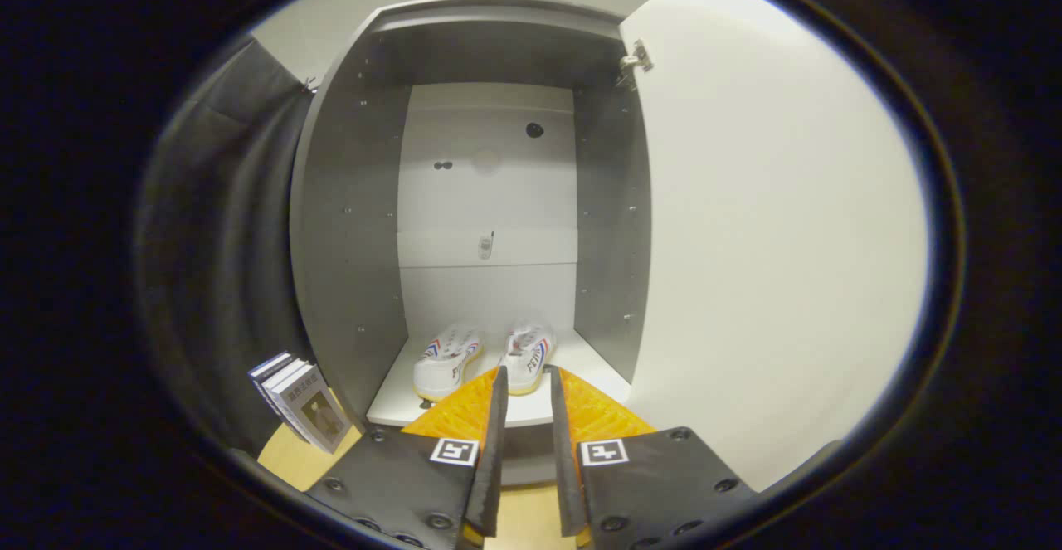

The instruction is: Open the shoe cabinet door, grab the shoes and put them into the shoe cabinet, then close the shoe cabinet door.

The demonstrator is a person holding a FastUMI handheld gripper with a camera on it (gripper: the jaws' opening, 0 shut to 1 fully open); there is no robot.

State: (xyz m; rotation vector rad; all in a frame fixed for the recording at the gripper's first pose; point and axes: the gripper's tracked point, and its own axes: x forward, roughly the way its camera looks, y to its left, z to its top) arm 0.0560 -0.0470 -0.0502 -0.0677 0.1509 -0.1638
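Observation:
The shoe cabinet (348,226) stands open ahead, grey inside with a white back panel. Its white door (772,235) is swung wide to the right, hinge (635,62) near the top. Two white shoes with red and blue stripes rest side by side on the cabinet floor (589,372): the left shoe (446,359) and the right shoe (528,355), heels toward me. My gripper (526,380) sits just outside the cabinet front, fingers a narrow gap apart with nothing between them, tips just short of the right shoe's heel.
Several books (303,401) lean upright beside the cabinet's left wall on a light wooden floor (290,459). Black cloth (224,235) hangs to the left. The cabinet's upper space above the shoes is open room.

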